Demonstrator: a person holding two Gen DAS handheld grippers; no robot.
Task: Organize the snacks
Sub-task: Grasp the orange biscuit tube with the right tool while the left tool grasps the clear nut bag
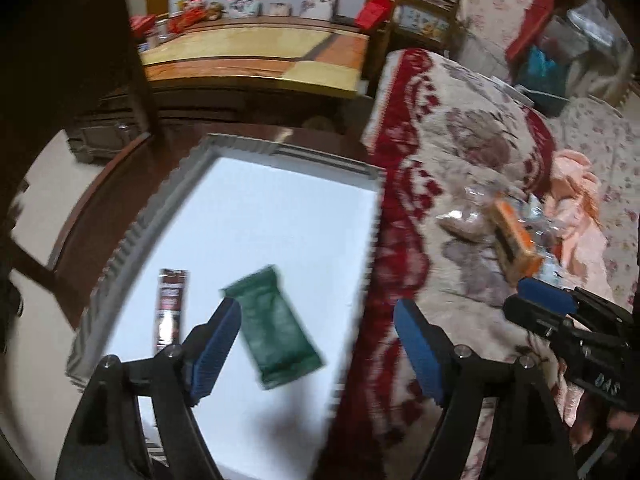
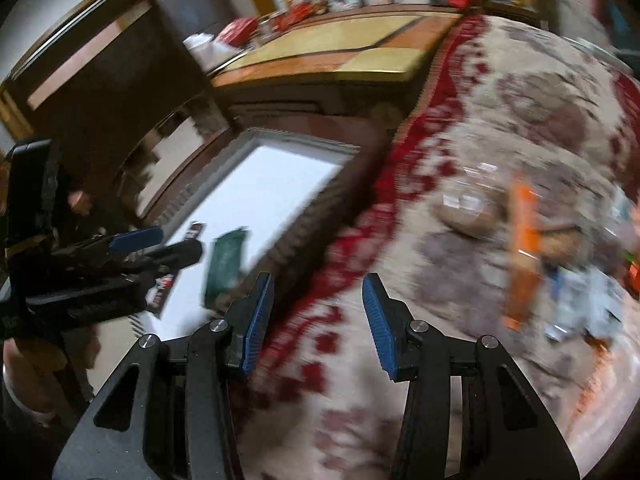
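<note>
A white tray [image 1: 256, 208] with a grey ribbed rim holds a green snack packet [image 1: 276, 328] and a slim dark red packet [image 1: 172, 308]. My left gripper [image 1: 318, 344] is open and empty, just above the tray's right side, with the green packet blurred below its left finger. My right gripper [image 2: 318, 312] is open and empty over the patterned blanket [image 2: 500, 128]. An orange packet [image 2: 524, 256] lies among a pile of other snacks [image 2: 580, 296] on the blanket to its right. The tray [image 2: 272, 188] and both packets also show in the right wrist view.
The tray sits on a dark wooden surface [image 1: 116, 196] beside the red and beige blanket [image 1: 460, 140]. A long wooden table [image 1: 256, 52] with boxes stands behind. A pink cloth [image 1: 576, 184] lies past the snack pile. The right gripper's body [image 1: 568, 320] shows at the left view's right edge.
</note>
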